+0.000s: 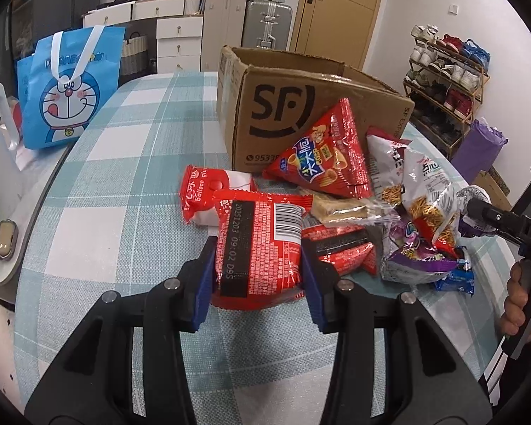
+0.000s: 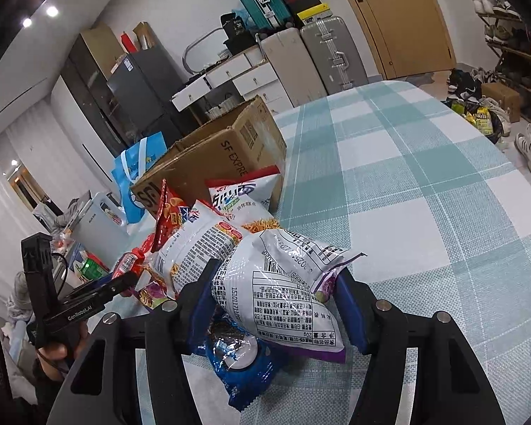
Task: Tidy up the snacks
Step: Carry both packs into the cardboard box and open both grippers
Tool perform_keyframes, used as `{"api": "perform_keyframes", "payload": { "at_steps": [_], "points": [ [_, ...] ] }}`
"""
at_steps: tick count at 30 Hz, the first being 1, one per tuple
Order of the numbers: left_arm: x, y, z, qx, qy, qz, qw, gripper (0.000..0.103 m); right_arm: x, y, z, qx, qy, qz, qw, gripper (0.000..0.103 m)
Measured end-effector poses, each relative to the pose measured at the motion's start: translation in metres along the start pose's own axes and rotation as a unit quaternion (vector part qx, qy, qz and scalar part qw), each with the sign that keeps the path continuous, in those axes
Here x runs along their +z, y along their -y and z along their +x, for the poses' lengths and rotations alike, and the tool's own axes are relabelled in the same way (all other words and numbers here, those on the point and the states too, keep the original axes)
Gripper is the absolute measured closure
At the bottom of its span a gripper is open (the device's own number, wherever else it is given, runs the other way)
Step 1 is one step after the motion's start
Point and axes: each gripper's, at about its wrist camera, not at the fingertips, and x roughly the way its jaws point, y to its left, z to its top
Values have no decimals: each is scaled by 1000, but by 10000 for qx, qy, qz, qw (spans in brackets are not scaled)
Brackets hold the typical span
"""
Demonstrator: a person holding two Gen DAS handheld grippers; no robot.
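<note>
Left gripper (image 1: 258,265) is closed on a red snack packet (image 1: 256,248), blue pads pressing both its sides, date print and barcode facing the camera; the packet sits on the near side of the cardboard box (image 1: 283,106), at the left end of the snack pile; a red-and-white balloon gum bag (image 1: 209,194) lies between packet and box; a red triangular crisp bag (image 1: 325,156) leans against the box's printed front; a white noodle-snack bag (image 1: 407,177) lies just right of it, near the box's right corner; right gripper (image 2: 274,297) is closed on a white-and-purple snack bag (image 2: 283,294), pads pinching it from both sides, printed table side up; this bag is on the near side of the box, at the pile's right end; a blue wrapper (image 2: 240,368) lies under it on the checked tablecloth (image 2: 424,194); a blue cartoon tote (image 1: 70,88) stands well left of the box; no earlier frame, so jaw motion not noted.
</note>
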Motion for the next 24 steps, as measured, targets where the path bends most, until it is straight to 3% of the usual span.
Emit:
{"api": "perform_keyframes", "payload": {
  "at_steps": [13,24],
  "points": [
    [10,3,-21,-66,240,-50,9997,62,11,-19,-20,324,515,-181,9980,41],
    [29,16,-35,-108,483,59,9988,62,26,-46,-20,552,594,-421,9958,41]
  ]
}}
